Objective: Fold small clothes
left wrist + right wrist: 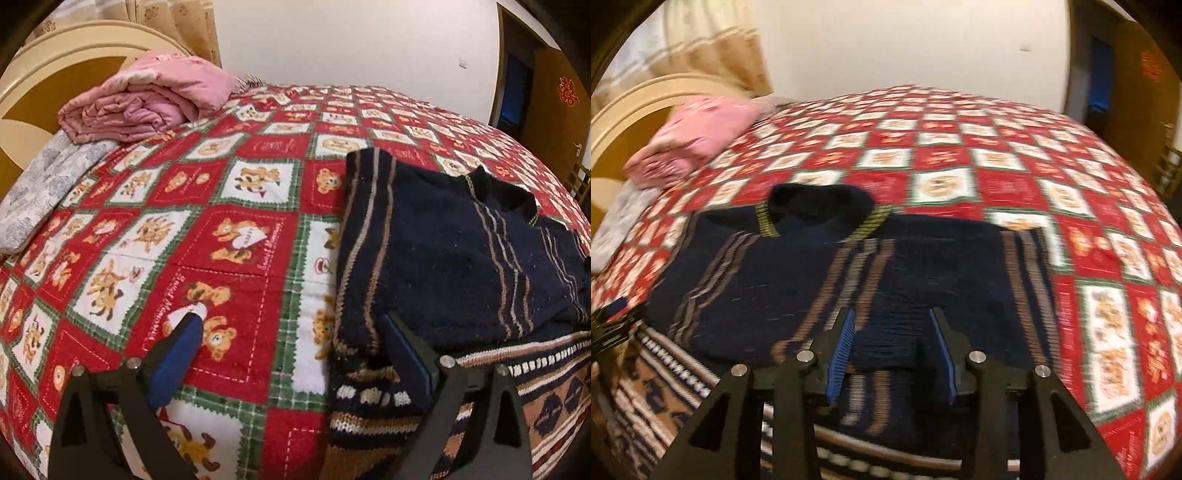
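A small navy knitted sweater with tan stripes and a patterned hem lies on the red teddy-bear quilt. Both sleeves look folded in over the body. My left gripper is open wide at the sweater's left edge, its right finger over the folded sleeve, its left finger over the quilt. In the right wrist view the sweater lies collar away from me, blurred. My right gripper is open and empty just above the sweater's lower middle. The left gripper's tip shows at the far left.
A folded pink duvet and a grey floral pillow lie at the bed's head by the cream headboard. A wooden door stands at the right. Quilt stretches beyond and to the right of the sweater.
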Tool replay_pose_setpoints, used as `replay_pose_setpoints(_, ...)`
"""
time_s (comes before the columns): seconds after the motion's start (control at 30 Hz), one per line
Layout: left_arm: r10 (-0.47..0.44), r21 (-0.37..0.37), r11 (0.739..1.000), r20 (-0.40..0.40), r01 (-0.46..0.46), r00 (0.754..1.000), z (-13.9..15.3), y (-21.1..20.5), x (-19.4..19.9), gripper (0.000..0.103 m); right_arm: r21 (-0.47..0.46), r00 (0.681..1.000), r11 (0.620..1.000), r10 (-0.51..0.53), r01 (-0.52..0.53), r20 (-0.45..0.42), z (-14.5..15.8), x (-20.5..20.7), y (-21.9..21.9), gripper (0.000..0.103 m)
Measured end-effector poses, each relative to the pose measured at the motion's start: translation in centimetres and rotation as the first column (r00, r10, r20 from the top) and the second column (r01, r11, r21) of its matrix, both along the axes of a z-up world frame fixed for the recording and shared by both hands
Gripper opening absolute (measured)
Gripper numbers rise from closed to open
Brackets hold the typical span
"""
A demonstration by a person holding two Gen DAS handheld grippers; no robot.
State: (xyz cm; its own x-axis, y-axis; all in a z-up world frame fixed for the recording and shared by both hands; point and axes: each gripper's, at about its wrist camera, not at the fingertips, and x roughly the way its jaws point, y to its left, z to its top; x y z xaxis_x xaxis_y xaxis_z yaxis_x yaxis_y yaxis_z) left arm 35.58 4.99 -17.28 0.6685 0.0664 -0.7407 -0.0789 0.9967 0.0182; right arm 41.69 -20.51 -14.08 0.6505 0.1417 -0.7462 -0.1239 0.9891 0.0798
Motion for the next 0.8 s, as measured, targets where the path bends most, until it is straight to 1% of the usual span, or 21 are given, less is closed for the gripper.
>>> replay_pose_setpoints(0.03, 0.003, 0.009, 1.000, -0.003, -0.003, 1.000, 0.0, -0.1, -0.2, 0.098, -0.008, 0.999, 1.000, 0.012, -0.012, -0.035, -0.7, 0.4, 0.6, 0.042)
replay_pose_setpoints(0.1, -0.005, 0.022, 1.000, -0.016, 0.005, 1.000, -0.3, -0.4, -0.3, 0.098, -0.062, 0.993, 0.998, 0.004, -0.012, -0.117, -2.4, 1.1, 1.4, 0.042)
replay_pose_setpoints(0.13, -0.008, 0.025, 1.000, -0.017, 0.008, 1.000, -0.4, -0.4, -0.3, 0.099, -0.093, 0.992, 0.996, -0.001, -0.011, -0.127, -3.1, 1.1, 1.5, 0.042)
replay_pose_setpoints(0.17, -0.011, 0.029, 1.000, -0.024, 0.012, 1.000, -0.5, -0.5, -0.3, 0.102, -0.113, 0.995, 0.993, 0.007, -0.018, -0.097, -3.0, 0.6, 1.7, 0.042)
replay_pose_setpoints(0.23, -0.013, 0.025, 1.000, -0.030, 0.014, 0.999, -0.6, -0.4, -0.3, 0.102, -0.136, 0.996, 0.991, 0.003, -0.015, -0.094, -2.8, -0.1, 1.9, 0.042)
replay_pose_setpoints(0.3, -0.012, 0.021, 1.000, -0.032, 0.012, 0.999, -0.7, -0.3, -0.5, 0.103, -0.132, 0.997, 0.991, 0.005, -0.015, -0.077, -2.1, -1.0, 2.3, 0.042)
replay_pose_setpoints(0.37, -0.010, 0.021, 1.000, -0.031, 0.010, 0.999, -0.7, -0.3, -0.5, 0.103, -0.113, 0.998, 0.992, 0.057, -0.059, -0.024, -1.3, -2.0, 3.2, 0.042)
replay_pose_setpoints(0.4, -0.007, 0.025, 1.000, -0.030, 0.008, 1.000, -0.7, -0.4, -0.6, 0.103, -0.133, 0.997, 0.989, 0.070, -0.073, -0.022, -1.4, -2.2, 3.8, 0.042)
replay_pose_setpoints(0.43, -0.005, 0.029, 1.000, -0.034, 0.006, 0.999, -0.7, -0.4, -0.6, 0.103, -0.163, 0.996, 0.984, 0.064, -0.072, -0.057, -2.1, -1.9, 4.3, 0.042)
replay_pose_setpoints(0.47, -0.003, 0.031, 1.000, -0.038, 0.004, 0.999, -0.7, -0.5, -0.7, 0.103, -0.173, 0.994, 0.982, 0.058, -0.074, -0.097, -2.9, -1.6, 4.6, 0.042)
replay_pose_setpoints(0.5, 0.000, 0.033, 0.999, -0.041, 0.002, 0.999, -0.7, -0.5, -0.9, 0.103, -0.163, 0.992, 0.984, 0.053, -0.072, -0.118, -3.6, -1.5, 4.6, 0.042)
replay_pose_setpoints(0.53, 0.001, 0.037, 0.999, -0.048, 0.001, 0.999, -0.7, -0.5, -1.1, 0.103, -0.151, 0.994, 0.987, 0.044, -0.059, -0.098, -3.7, -1.8, 4.4, 0.042)
replay_pose_setpoints(0.57, 0.002, 0.040, 0.999, -0.058, 0.000, 0.998, -0.8, -0.5, -1.4, 0.103, -0.144, 0.995, 0.988, 0.035, -0.048, -0.091, -3.7, -2.1, 4.2, 0.043)
replay_pose_setpoints(0.63, 0.003, 0.025, 1.000, -0.056, -0.002, 0.998, -0.6, -0.3, -2.2, 0.103, -0.099, 0.996, 0.995, 0.025, -0.033, -0.088, -3.5, -2.8, 3.5, 0.043)
replay_pose_setpoints(0.7, -0.001, 0.035, 0.999, -0.072, 0.004, 0.997, -0.8, -0.5, -2.7, 0.103, -0.110, 0.995, 0.994, 0.012, -0.023, -0.104, -4.1, -3.0, 3.1, 0.044)
replay_pose_setpoints(0.8, 0.000, 0.051, 0.999, -0.070, 0.004, 0.998, -0.9, -0.7, -3.2, 0.103, -0.109, 0.995, 0.994, 0.010, -0.021, -0.096, -3.7, -4.1, 2.7, 0.044)
